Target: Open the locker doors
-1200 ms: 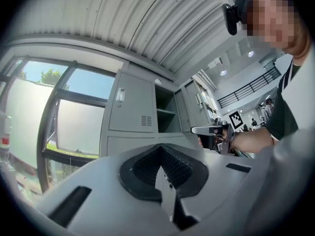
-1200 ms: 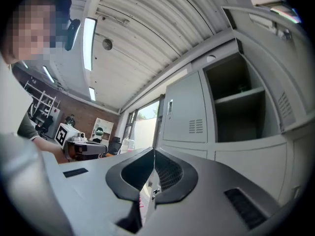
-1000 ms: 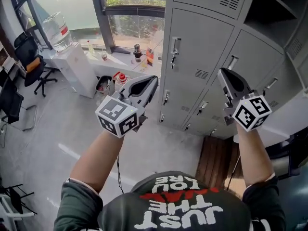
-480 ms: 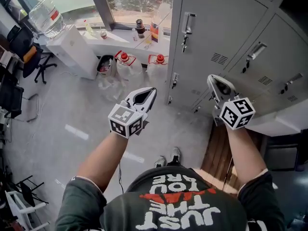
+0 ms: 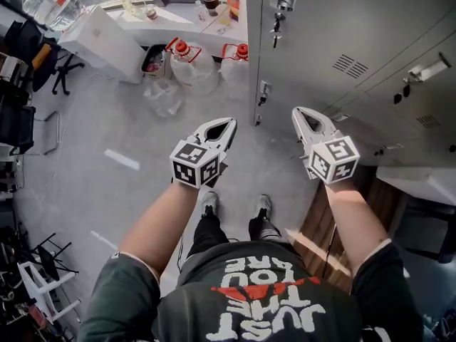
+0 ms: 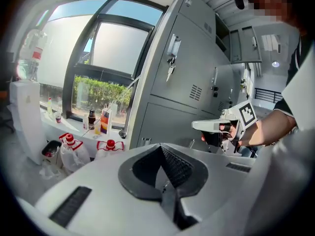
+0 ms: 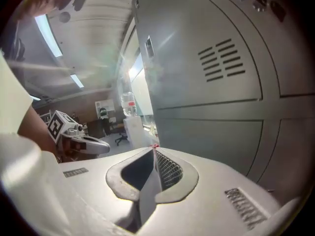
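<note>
Grey lockers fill the head view's upper right, their doors closed. One door has a handle with hanging keys, and a small latch sits lower on the edge. My left gripper is shut and empty, held over the floor left of the lockers. The right gripper is shut and empty too, close in front of a lower door. In the left gripper view the left gripper faces the keyed handle. The right gripper faces a vented door.
Two red-capped water jugs stand against the wall left of the lockers, beside a white dispenser. Office chairs are at far left. A wooden panel lies by the lockers. The person's shoes are below the grippers.
Both grippers have come down together, from the upper locker doors to the lower ones. The head view has tilted further down, and the person's feet now show.
</note>
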